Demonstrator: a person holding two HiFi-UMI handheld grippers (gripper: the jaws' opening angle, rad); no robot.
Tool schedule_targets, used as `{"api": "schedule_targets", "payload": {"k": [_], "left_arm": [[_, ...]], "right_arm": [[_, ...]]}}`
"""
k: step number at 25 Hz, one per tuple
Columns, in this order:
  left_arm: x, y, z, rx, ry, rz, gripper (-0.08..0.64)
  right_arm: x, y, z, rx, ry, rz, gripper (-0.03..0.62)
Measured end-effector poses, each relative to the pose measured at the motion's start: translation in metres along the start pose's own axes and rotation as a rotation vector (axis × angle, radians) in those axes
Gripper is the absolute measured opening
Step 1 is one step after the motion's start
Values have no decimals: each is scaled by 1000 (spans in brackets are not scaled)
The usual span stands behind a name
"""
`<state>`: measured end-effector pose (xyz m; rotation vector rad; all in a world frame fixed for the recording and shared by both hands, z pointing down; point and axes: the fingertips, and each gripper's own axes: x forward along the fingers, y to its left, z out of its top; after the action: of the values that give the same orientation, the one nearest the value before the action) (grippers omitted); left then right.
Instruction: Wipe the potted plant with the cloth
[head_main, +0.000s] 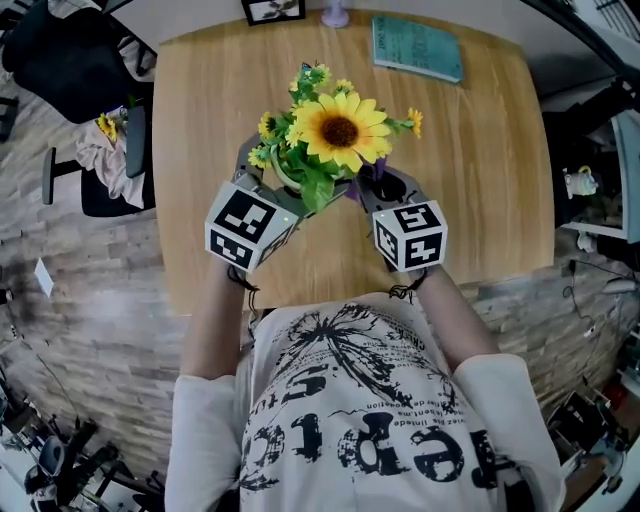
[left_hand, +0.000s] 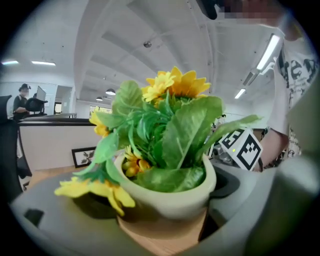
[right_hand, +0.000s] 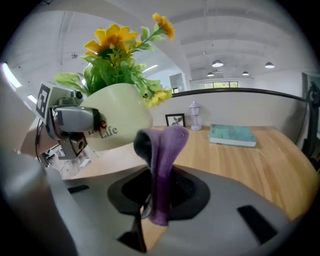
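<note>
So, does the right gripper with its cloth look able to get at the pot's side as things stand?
Probably yes. The right gripper is shut on the purple cloth, close beside the pot; the left gripper clasps the pot's other side, leaving this side bare.

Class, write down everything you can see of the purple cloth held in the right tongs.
The purple cloth is small, soft and fleecy-looking, and a darker grey inner face shows at the fold. It is doubled over and stands upright. Its lower end is pinched between the shut right tongs, and its rounded folded top is free. It is held above the wooden table, close beside the pale potted plant. Whether it touches the pot cannot be told.
</note>
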<state>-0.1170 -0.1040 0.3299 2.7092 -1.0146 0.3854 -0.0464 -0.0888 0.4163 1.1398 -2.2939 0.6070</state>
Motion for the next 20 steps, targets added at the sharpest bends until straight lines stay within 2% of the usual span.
{"api": "schedule_targets", "payload": {"k": [10, 17, 20], "left_arm": [[-11, -5, 15, -1, -20, -13, 532], [-12, -11, 25, -50, -74, -30, 531], [-12, -15, 32, -38, -109, -49, 531]], "right_arm": [[-3, 47, 29, -158, -80, 119, 74], [-8, 59, 41, -216, -139, 217, 74], [-9, 74, 47, -250, -172, 252, 74]]}}
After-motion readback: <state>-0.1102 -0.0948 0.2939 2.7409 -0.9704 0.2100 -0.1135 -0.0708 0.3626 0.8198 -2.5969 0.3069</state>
